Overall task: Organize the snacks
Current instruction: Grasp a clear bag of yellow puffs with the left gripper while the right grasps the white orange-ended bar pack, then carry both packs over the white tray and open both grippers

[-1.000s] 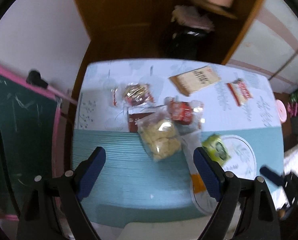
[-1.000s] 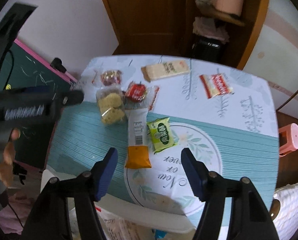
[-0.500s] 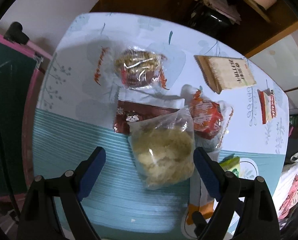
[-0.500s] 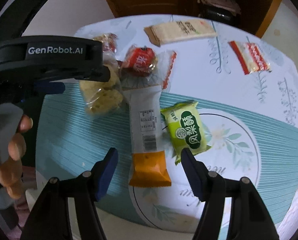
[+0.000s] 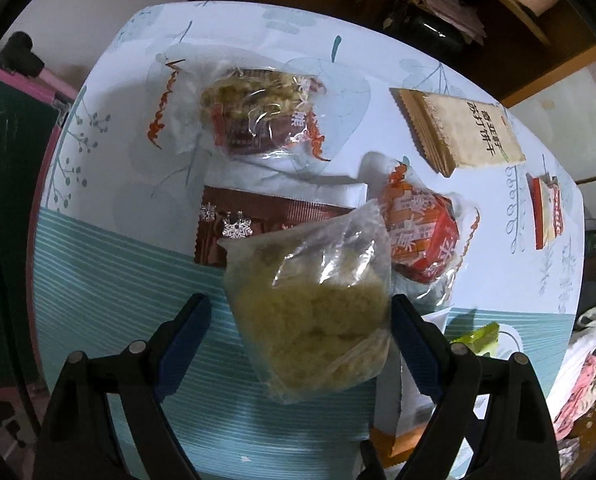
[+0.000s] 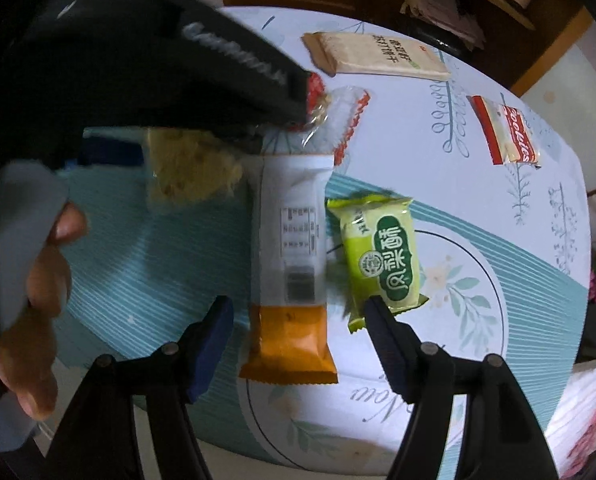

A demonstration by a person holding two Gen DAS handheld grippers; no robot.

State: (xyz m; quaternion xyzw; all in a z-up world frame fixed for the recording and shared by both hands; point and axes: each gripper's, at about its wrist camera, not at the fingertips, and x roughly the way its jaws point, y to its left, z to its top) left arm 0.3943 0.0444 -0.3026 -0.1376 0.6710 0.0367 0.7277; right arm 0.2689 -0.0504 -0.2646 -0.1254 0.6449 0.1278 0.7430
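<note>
The left gripper (image 5: 299,330) points straight down over the table (image 5: 110,280), its blue-padded jaws spread wide and holding nothing; the clear bag of yellow crumbly snack (image 5: 313,320) lies between them, its right edge just at the right pad, its left edge apart from the left pad. Just ahead of the jaws, partly under that bag, sits a brown wrapper with snowflakes (image 5: 258,220); further ahead is a clear-wrapped cake (image 5: 254,116), ahead and to the right a red-orange packet (image 5: 421,236), and far ahead to the right a tan cracker pack (image 5: 457,132). The right gripper (image 6: 298,322) also points down, its jaws about half spread and just having been opening; they clamp nothing. Between them lies the orange end of the long white-and-orange packet (image 6: 290,272), clear of both pads. The green pastry packet (image 6: 381,256) lies just beside it, its near corner behind the right finger. Left of this gripper, a hand (image 6: 34,312) holds the other gripper's black body. Far ahead to the right is a red-and-white biscuit pack (image 6: 503,132).
</note>
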